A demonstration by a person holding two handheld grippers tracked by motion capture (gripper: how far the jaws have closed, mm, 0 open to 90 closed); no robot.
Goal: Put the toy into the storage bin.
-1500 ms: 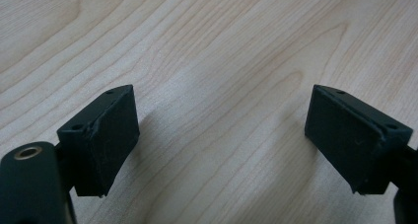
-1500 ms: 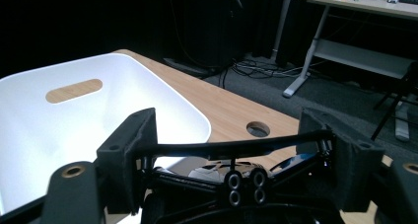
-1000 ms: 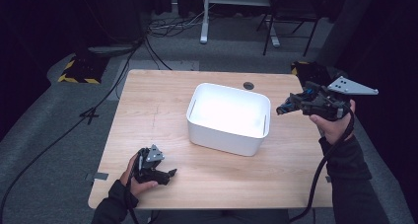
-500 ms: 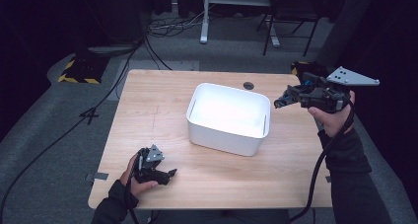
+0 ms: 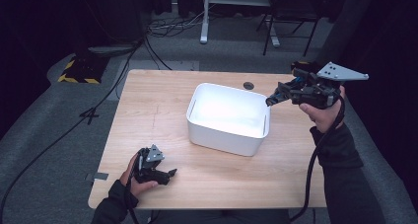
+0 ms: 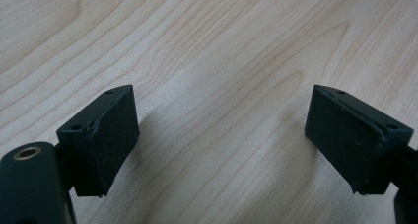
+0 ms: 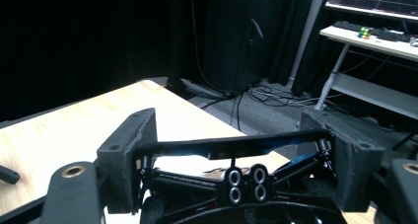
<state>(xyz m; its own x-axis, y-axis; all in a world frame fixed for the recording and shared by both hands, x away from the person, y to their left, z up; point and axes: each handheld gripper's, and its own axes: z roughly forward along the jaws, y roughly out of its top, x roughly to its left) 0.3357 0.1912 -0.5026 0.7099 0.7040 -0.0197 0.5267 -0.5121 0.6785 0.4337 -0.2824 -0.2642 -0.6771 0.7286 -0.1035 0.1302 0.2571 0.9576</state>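
Note:
My right gripper [image 5: 290,92] hangs in the air beside the far right corner of the white bin [image 5: 222,140]. It is shut on a black frame-like part with blue trim [image 5: 274,98], whose tip reaches over the bin's rim. In the right gripper view the black frame [image 7: 236,177] spans the gap between the jaws of the right gripper [image 7: 241,150], with both pads pressed on its ends. My left gripper [image 5: 170,173] lies on the wooden table [image 5: 162,100] near the front left edge. The left gripper [image 6: 222,135] is open, with bare wood between its pads.
A round cable grommet [image 5: 249,86] sits in the tabletop behind the bin. Cables, a desk leg [image 5: 203,17] and a chair [image 5: 288,17] stand on the floor beyond the table. A yellow-and-black striped box [image 5: 79,68] lies on the floor at the left.
My right gripper has risen a little with the black frame still in it, staying beside the bin's right rim. The left gripper has not moved.

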